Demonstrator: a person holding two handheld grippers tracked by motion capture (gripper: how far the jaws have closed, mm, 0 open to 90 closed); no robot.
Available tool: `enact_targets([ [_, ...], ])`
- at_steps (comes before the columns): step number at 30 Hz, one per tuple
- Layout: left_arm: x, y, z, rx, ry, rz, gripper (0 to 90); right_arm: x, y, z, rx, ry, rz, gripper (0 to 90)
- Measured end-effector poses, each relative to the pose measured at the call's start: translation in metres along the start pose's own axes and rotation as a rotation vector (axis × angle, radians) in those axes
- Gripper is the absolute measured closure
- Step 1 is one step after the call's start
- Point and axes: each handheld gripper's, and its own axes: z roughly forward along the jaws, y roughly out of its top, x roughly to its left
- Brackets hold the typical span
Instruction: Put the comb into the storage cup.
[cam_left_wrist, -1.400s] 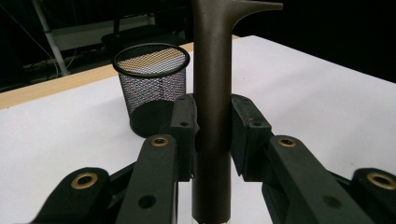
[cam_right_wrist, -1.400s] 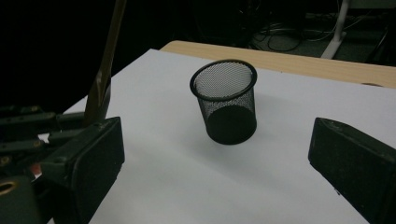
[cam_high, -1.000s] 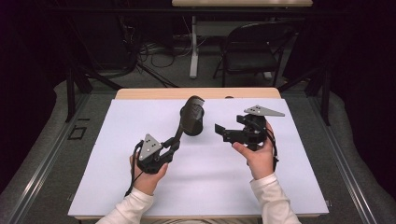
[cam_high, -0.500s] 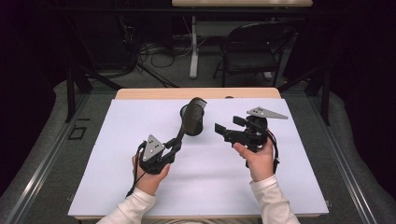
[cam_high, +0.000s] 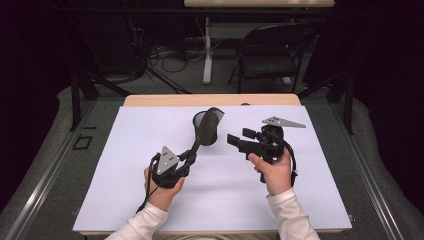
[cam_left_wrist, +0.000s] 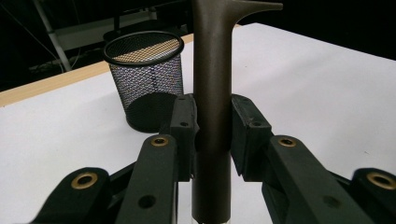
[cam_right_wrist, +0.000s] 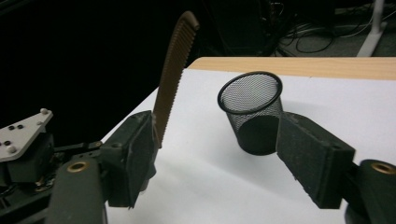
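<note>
My left gripper (cam_high: 190, 157) is shut on the handle of a brown hairbrush (cam_high: 210, 128), which slants up and away over the white table sheet (cam_high: 125, 190). In the left gripper view the pads (cam_left_wrist: 183, 135) clamp the handle (cam_left_wrist: 212, 84) from both sides. A black mesh cup (cam_high: 199, 118) stands upright just behind the brush head, also seen as the mesh cup (cam_left_wrist: 144, 79). My right gripper (cam_high: 240, 136) hovers to the right of the brush, pointing left. Its jaws have just been closing and stand apart with nothing between them (cam_right_wrist: 215, 158); the cup (cam_right_wrist: 252, 107) and brush (cam_right_wrist: 173, 70) lie beyond.
The white sheet covers a wooden table whose far edge (cam_high: 210, 99) shows behind the cup. A dark chair (cam_high: 270, 55) and cables stand on the floor past the table. Bare sheet lies in front of and beside both hands.
The right gripper's jaws have drawn closer together. The brush and left hand have barely shifted.
</note>
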Motion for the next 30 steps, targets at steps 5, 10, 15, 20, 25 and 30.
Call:
enact_targets([
  [5,-0.002,-0.001,0.001,0.008,-0.003,0.004,72.7,0.003,-0.002,0.002,0.008,0.006,0.007,29.5],
  [10,-0.004,-0.003,0.003,0.018,-0.003,0.014,72.7,0.004,-0.004,0.003,0.000,0.034,0.037,32.8],
  [15,-0.006,-0.004,0.005,0.023,-0.009,0.021,72.7,0.004,-0.005,0.005,0.010,0.039,0.045,33.6],
  [20,-0.012,-0.005,0.006,0.028,-0.022,0.032,72.7,0.002,-0.006,0.005,0.011,0.038,0.052,35.7],
  [25,-0.019,-0.006,0.006,0.028,-0.040,0.046,72.7,-0.001,-0.006,0.005,0.001,0.039,0.060,38.3],
  [30,-0.027,-0.007,0.007,0.033,-0.060,0.061,72.6,-0.004,-0.007,0.004,-0.012,0.051,0.093,40.0],
])
